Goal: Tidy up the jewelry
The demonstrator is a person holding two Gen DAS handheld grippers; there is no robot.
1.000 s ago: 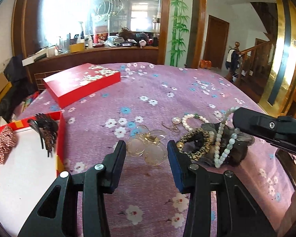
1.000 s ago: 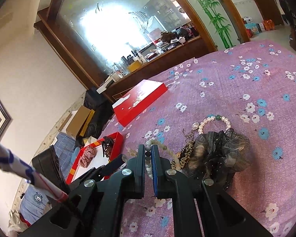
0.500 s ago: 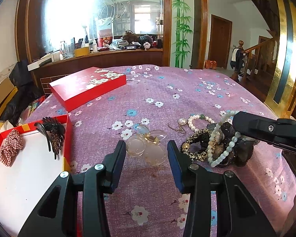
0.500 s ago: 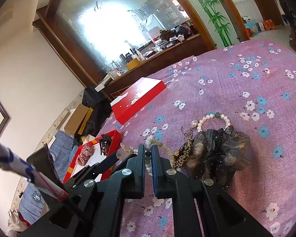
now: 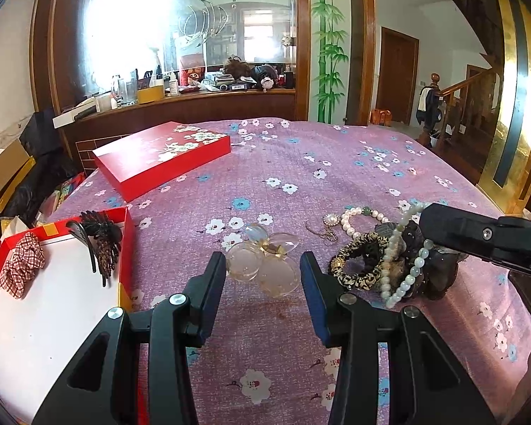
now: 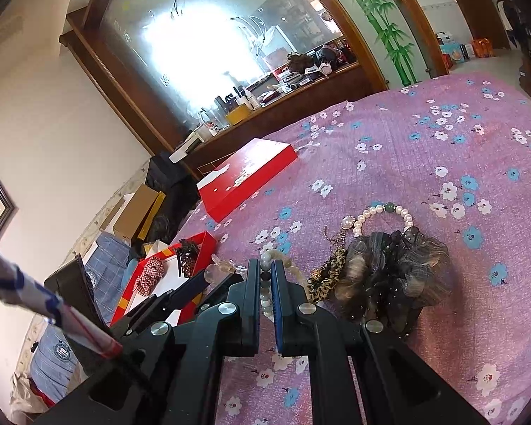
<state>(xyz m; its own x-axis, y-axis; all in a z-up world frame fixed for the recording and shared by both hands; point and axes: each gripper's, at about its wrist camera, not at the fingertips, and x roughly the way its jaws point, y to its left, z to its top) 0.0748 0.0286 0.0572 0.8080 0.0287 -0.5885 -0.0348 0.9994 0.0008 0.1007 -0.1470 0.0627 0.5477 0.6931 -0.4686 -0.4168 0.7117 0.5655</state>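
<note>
My right gripper [image 6: 265, 276] is shut on a pale green bead bracelet [image 5: 407, 265], which hangs from it over the jewelry pile; the gripper also shows at the right of the left wrist view [image 5: 424, 226]. The pile holds a dark gauze scrunchie [image 6: 393, 276], a leopard hair tie [image 5: 357, 262] and a pearl bracelet [image 5: 361, 212]. My left gripper [image 5: 262, 276] is open and empty just before a clear crystal hair clip [image 5: 265, 262]. The open red tray [image 5: 122, 233] at the left holds a plaid scrunchie [image 5: 21, 265] and a dark claw clip [image 5: 99, 237].
A closed red lid [image 5: 159, 156] with white blossoms lies at the back left of the purple flowered tablecloth [image 5: 301, 163]. A wooden counter with clutter stands behind. Boxes and bags sit on the floor at the left.
The right gripper has lifted the green bead bracelet slightly off the pile. The left gripper has drawn back a little and stays open.
</note>
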